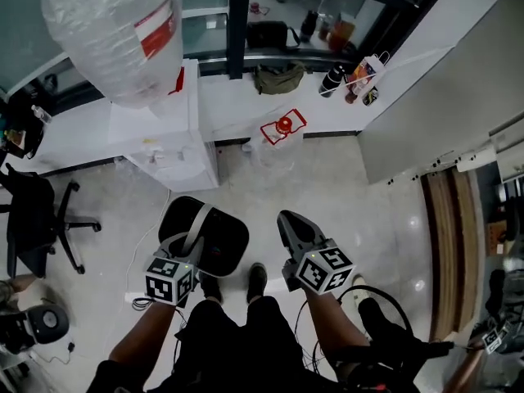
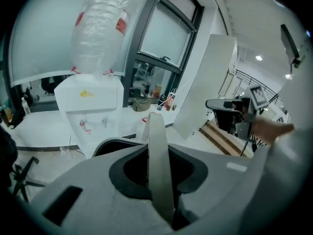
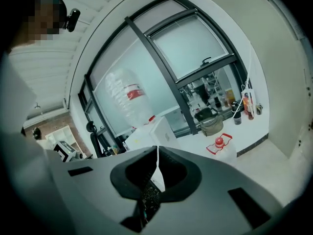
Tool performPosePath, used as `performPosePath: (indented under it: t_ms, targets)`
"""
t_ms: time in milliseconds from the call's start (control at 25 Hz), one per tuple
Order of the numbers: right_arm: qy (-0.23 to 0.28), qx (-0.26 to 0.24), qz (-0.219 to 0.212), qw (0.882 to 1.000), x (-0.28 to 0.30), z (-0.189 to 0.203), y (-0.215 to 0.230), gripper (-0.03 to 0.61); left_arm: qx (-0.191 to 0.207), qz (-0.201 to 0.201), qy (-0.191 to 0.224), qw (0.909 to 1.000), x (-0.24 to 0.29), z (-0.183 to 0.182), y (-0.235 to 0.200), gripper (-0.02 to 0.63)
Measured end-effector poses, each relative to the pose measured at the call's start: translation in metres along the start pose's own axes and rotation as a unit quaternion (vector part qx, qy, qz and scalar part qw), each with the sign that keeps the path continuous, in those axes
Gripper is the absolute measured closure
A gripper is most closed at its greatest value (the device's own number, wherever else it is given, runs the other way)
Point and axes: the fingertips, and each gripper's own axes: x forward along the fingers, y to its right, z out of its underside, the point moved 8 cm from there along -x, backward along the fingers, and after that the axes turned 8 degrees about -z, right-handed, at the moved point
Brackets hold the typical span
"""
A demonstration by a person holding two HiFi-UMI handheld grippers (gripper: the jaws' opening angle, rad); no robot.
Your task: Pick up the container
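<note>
A black round-cornered container [image 1: 228,240] hangs above the floor in front of my feet. My left gripper [image 1: 195,219] is shut on a pale grey strip [image 2: 157,151] of it, which stands upright between the jaws in the left gripper view [image 2: 159,170]. The black rim [image 2: 105,145] shows just beyond. My right gripper [image 1: 288,219] is held level beside the container on its right, apart from it. Its jaws are shut with nothing between them [image 3: 155,153]. A clear jug with a red cap [image 1: 280,137] stands on the floor ahead, also seen in the right gripper view [image 3: 222,148].
A white water dispenser [image 1: 176,150] carrying a large clear bottle [image 1: 115,31] stands ahead on the left. A black office chair [image 1: 37,211] is at far left. A white wall [image 1: 434,105] closes the right side. Bags and bottles lie on the window ledge [image 1: 278,76].
</note>
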Motion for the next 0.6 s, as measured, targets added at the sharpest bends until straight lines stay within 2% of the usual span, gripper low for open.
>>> performPosePath:
  t_ms: [320,480,600]
  targets:
    - [0.007,-0.088,-0.05,0.995,-0.005,-0.067,-0.038,0.565,-0.048,-0.024,0.021,0.9984,-0.066,-0.032,0.003,0.54]
    - [0.011,-0.126,-0.055,0.99,-0.004,-0.09,-0.049,0.569,-0.064,-0.036,0.032,0.9968,-0.085,-0.046,0.001,0.54]
    - [0.026,-0.144,-0.048,0.988,-0.017,-0.102,-0.053,0.569,-0.085,-0.042,0.039,0.9947,-0.092,-0.042,0.004,0.54]
